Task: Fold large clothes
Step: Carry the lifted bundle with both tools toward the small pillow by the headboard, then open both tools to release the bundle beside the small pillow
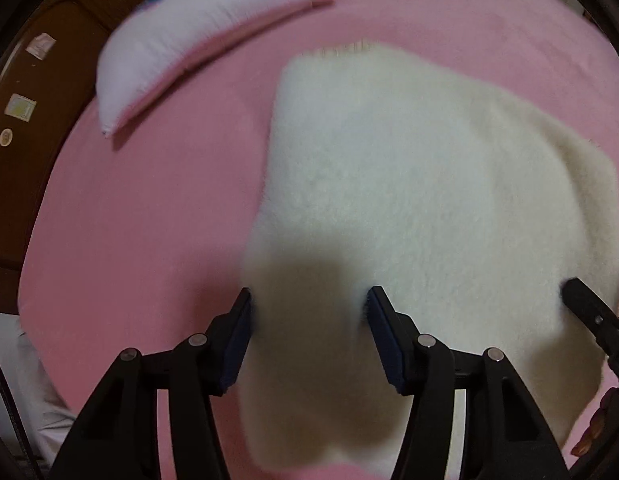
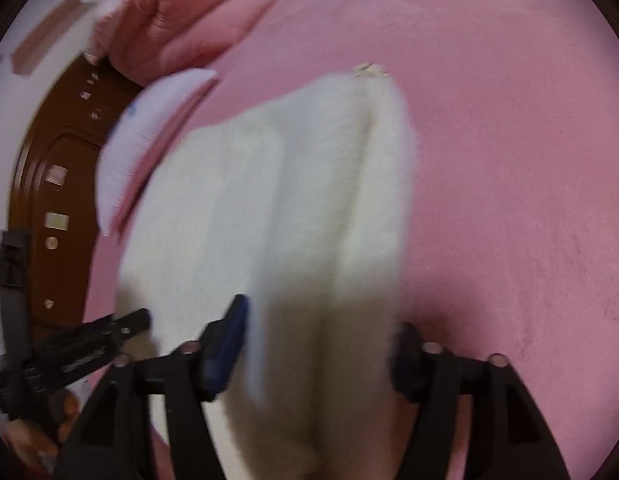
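Note:
A thick white fleece garment (image 1: 409, 180) lies folded into a long band on the pink bedcover (image 1: 149, 220). My left gripper (image 1: 309, 320) is at its near end, and the bunched fleece fills the gap from pad to pad. In the right wrist view the same garment (image 2: 289, 180) runs away from me with a lengthwise crease. My right gripper (image 2: 321, 344) straddles its near end with the jaws wide; the cloth sits between them with a gap at the left pad. The two grippers are side by side, and a black finger of each shows at the edge of the other's view.
A pale lilac pillow (image 1: 189, 40) lies on the bed beyond the garment to the left. A dark wooden headboard (image 1: 37, 100) bounds the left side. A bunched pink blanket (image 2: 181, 20) sits at the far end. Bare pink cover (image 2: 509, 160) spreads to the right.

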`<state>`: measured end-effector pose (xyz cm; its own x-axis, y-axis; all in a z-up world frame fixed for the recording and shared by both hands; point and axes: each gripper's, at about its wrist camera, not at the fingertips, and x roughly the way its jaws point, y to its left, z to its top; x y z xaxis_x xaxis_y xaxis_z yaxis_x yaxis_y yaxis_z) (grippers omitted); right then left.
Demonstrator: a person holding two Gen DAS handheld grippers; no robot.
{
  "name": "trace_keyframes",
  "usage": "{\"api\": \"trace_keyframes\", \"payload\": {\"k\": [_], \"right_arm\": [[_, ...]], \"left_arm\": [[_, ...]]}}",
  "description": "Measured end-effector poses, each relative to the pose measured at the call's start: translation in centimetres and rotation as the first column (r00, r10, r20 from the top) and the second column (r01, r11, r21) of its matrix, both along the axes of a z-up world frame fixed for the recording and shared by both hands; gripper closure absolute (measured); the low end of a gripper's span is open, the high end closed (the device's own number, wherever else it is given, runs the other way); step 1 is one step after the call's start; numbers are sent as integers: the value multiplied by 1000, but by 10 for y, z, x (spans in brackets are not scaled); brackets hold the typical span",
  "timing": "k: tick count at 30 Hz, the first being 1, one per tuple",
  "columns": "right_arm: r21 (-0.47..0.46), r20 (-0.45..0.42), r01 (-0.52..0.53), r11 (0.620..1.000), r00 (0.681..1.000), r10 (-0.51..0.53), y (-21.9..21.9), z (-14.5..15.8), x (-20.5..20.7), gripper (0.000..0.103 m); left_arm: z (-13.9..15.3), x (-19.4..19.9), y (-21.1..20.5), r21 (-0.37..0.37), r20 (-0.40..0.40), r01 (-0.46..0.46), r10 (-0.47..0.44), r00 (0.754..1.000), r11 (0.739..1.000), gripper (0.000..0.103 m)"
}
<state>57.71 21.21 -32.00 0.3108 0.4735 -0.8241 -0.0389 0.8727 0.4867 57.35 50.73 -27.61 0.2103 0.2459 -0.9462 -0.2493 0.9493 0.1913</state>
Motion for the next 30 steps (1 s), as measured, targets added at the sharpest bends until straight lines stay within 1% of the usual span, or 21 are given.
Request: {"api": "trace_keyframes", "payload": {"k": [1,3,5,6,7,8,9,10,11,13,14,16,18,19,20,21,22,24,25,28,30], "right_arm": [[-13,19,-8,1000,1000,8,-6,1,-4,22],[-11,24,-30,999,999,30,-18,2,-10,18],[20,8,-28,999,1000,28,-32,5,-14,18],[18,7,-24,1000,1000,24,-38,9,-20,16],[10,8,-21,1000,1000,21,-42,9,-24,10],[-11,9,-16,1000,1000,16,-53,12,-35,8],[-26,2,-16,1000,1000,16,-70,11,-49,6],[-35,-16,-22,999,1000,22,-79,11,-61,6],[-45,-36,-25,999,999,24,-70,14,-61,6],[-85,-91,-18,996,996,10,-93,8,-84,6],[-116,-109,-1,993,994,-11,-111,6,-101,6],[-172,-109,16,985,993,-35,-137,7,-128,6],[-274,-129,7,962,991,-44,-165,9,-158,6],[-327,-155,-7,945,987,-46,-180,10,-172,6],[-382,-197,-31,924,979,-49,-193,9,-184,6],[-438,-263,-76,896,964,-47,-210,6,-198,6],[-459,-312,-115,881,949,-39,-220,2,-207,4],[-490,-418,-211,846,908,-16,-252,-2,-232,0],[-496,-443,-235,836,896,-11,-271,-1,-245,0],[-537,-462,-247,807,886,-36,-324,10,-277,0],[-560,-491,-251,790,868,-72,-366,22,-301,0]], "left_arm": [[3,-6,-2,0,31,14,-14,999,1000,46],[8,-18,-7,34,50,34,-36,998,999,46],[13,-32,-18,74,59,34,-38,998,997,45],[14,-39,-23,93,58,23,-29,998,995,41],[15,-49,-28,104,57,7,-13,998,995,39],[16,-60,-33,95,58,-18,13,998,995,39],[10,-62,-31,86,53,-41,36,998,995,35],[8,-69,-34,82,45,-58,55,997,995,30],[7,-81,-42,91,23,-87,86,996,992,29],[4,-103,-60,111,-30,-144,148,988,983,29],[2,-115,-73,95,-60,-165,171,984,982,29],[-1,-137,-101,21,-111,-189,190,975,982,29],[-3,-156,-133,-53,-150,-214,204,967,975,28],[-2,-163,-147,-69,-166,-221,207,964,973,27],[-2,-171,-166,-87,-185,-225,206,961,970,25],[-1,-179,-185,-100,-201,-222,199,959,970,21],[0,-184,-201,-108,-213,-214,188,959,971,18],[2,-195,-239,-123,-238,-177,144,960,976,18],[3,-202,-264,-134,-252,-141,104,962,981,18],[9,-221,-324,-168,-271,-67,19,962,983,18],[21,-235,-367,-167,-268,-29,-17,963,986,18]]}}
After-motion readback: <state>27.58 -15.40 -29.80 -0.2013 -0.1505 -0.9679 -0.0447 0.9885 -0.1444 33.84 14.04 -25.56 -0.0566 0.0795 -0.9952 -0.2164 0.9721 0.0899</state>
